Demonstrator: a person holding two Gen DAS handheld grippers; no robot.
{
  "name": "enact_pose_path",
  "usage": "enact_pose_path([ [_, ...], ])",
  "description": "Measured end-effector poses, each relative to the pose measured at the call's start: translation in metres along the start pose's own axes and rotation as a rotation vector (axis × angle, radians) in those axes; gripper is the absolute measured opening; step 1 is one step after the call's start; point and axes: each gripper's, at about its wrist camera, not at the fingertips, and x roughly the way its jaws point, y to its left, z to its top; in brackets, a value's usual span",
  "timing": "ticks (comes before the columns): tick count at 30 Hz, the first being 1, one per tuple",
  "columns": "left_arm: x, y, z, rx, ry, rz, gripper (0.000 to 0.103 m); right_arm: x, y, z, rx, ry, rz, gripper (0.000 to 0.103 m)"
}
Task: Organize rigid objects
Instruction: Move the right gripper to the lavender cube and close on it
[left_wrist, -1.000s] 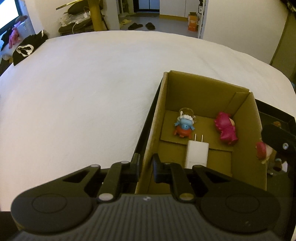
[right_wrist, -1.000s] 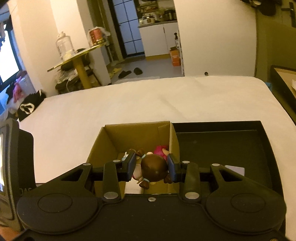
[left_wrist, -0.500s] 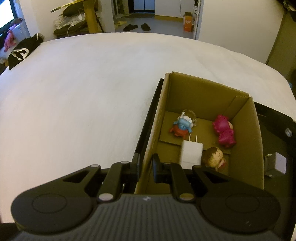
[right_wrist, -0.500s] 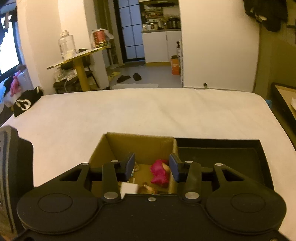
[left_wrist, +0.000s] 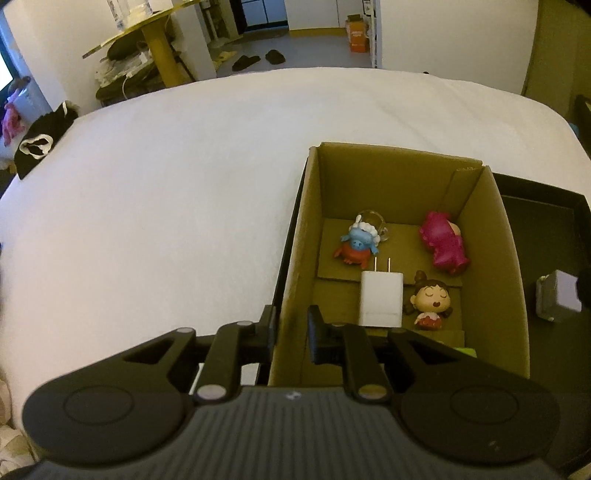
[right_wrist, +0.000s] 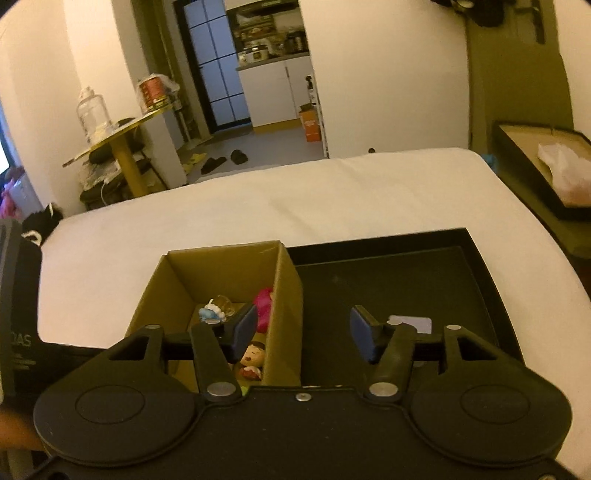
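Observation:
An open cardboard box (left_wrist: 484, 236) stands in a black tray (right_wrist: 388, 280). Inside lie a blue-and-red figurine (left_wrist: 356, 243), a pink figurine (left_wrist: 443, 242), a white charger plug (left_wrist: 380, 299) and a brown-haired doll (left_wrist: 430, 301). My left gripper (left_wrist: 291, 328) straddles the box's left wall near its front corner, pinching it as its jaws begin opening. My right gripper (right_wrist: 303, 328) hangs above the box's right wall, its jaws opening with nothing between them. The doll (right_wrist: 253, 354) shows just under its left finger.
A small grey-white block (left_wrist: 557, 295) lies in the tray right of the box. White bedding (left_wrist: 166, 192) spreads left and behind. A dark tray holding a white bag (right_wrist: 546, 173) sits off the far right. A black garment (left_wrist: 37, 144) lies at the far left edge.
My right gripper let go of the brown-haired doll, which now lies in the box beside the charger. That gripper opened wider and shifted right. The left gripper stayed on the box wall.

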Motion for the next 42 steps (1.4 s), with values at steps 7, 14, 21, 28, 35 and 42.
enact_pose_path([
  [7,-0.002,-0.011,-0.005,0.069,-0.004,0.041,0.03,-0.001,-0.018,-0.003,0.034,-0.041,-0.004,0.069],
  [14,-0.004,-0.018,-0.007,0.107,0.0,0.08,0.051,0.005,-0.037,-0.005,0.057,-0.066,-0.015,0.076],
  [21,-0.002,-0.019,-0.005,0.109,0.02,0.117,0.072,0.012,-0.056,-0.013,0.079,-0.059,-0.025,0.083],
  [28,-0.002,-0.024,-0.005,0.124,0.017,0.162,0.075,0.025,-0.067,-0.025,0.106,-0.036,-0.024,0.087],
  [35,0.001,-0.029,-0.008,0.149,0.014,0.193,0.075,0.048,-0.071,-0.037,0.091,0.005,-0.036,0.088],
  [42,0.007,-0.029,-0.004,0.148,0.02,0.237,0.075,0.071,-0.066,-0.043,0.065,0.032,-0.092,0.088],
])
